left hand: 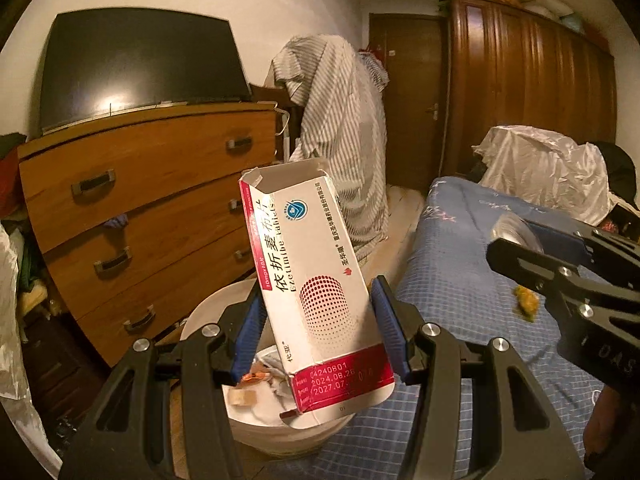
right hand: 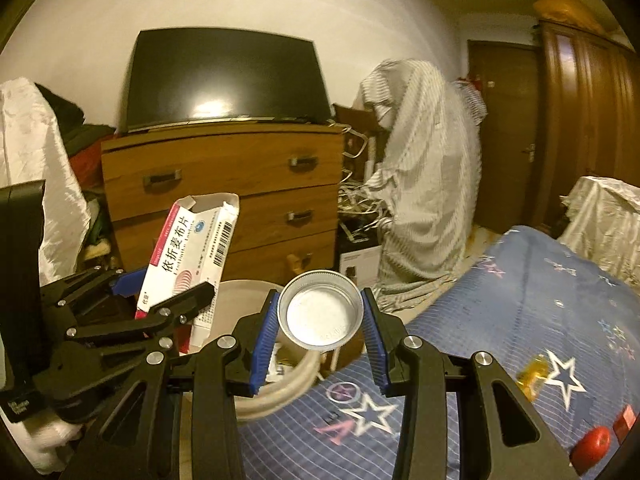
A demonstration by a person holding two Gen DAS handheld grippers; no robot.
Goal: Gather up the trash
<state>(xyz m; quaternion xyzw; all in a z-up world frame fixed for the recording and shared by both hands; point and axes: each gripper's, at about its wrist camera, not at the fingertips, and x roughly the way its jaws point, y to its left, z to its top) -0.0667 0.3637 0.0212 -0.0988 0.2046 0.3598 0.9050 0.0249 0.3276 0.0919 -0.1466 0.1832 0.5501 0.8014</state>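
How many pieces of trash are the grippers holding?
2: a medicine box in the left gripper, and a round lid in the right gripper, both near the bin.

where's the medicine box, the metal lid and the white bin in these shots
medicine box (left hand: 316,280), left wrist view, middle of its printed front face
metal lid (right hand: 320,310), right wrist view, its white inner face
white bin (left hand: 208,308), left wrist view, its far rim

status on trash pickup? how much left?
Done: white bin already holds crumpled scraps. In hand: left gripper grips an opened medicine box, right gripper a metal jar lid, both by the bin. Left: yellow scrap and red cap on the bed.
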